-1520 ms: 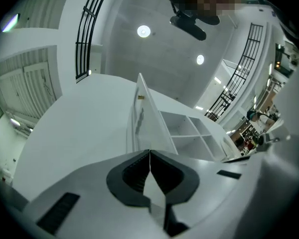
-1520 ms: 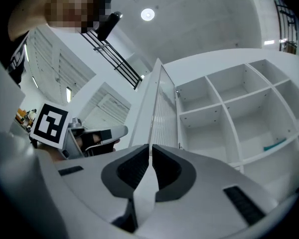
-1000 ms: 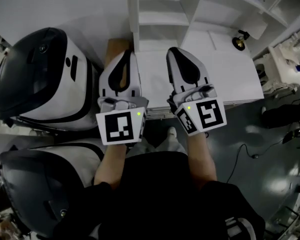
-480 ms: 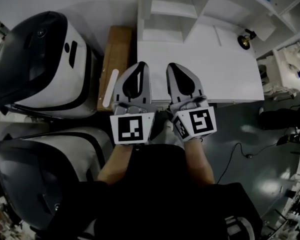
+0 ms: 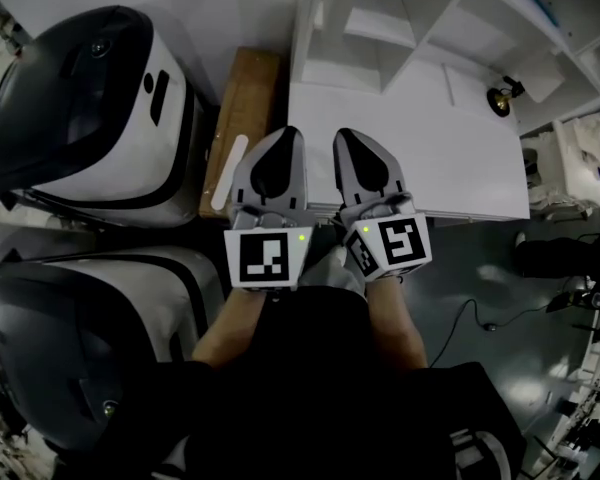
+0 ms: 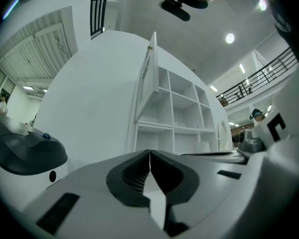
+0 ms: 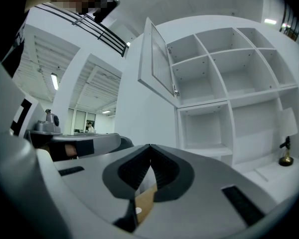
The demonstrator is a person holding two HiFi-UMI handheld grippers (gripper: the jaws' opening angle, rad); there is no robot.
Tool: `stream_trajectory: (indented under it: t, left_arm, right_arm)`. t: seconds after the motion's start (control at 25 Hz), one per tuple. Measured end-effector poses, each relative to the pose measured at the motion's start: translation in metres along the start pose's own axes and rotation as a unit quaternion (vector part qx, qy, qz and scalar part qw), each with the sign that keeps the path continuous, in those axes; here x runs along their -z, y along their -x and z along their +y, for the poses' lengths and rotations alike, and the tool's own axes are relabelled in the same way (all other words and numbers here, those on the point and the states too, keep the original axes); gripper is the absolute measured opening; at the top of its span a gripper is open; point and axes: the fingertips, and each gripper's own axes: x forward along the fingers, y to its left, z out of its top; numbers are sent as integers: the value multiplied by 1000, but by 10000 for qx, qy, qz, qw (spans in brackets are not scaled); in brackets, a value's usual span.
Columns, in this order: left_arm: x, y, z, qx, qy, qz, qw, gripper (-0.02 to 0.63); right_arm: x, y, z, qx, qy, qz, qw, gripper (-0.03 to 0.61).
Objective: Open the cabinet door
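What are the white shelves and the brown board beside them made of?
The white shelves look like painted or laminated board: flat, matte, even white, with sharp square edges. The brown board looks like wood or wood veneer, warm tan with a dull finish, but the grain is too blurry to confirm.

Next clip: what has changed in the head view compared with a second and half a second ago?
Both tools have drawn back toward the person and sunk. The left tool and the right tool now sit side by side near the front of the white shelf cabinet. Nothing was taken hold of or let go; both are shut and empty. The cabinet, the brown wooden board and the black-and-white machines stayed put.
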Motion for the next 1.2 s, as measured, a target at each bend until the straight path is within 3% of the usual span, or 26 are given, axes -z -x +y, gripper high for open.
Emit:
stream_trajectory:
  t: [1.2]
  left_arm:
    - [7, -14, 36, -129, 150, 15, 9998, 17]
  right_arm:
    - [7, -42, 20, -383, 179, 219, 9989, 20]
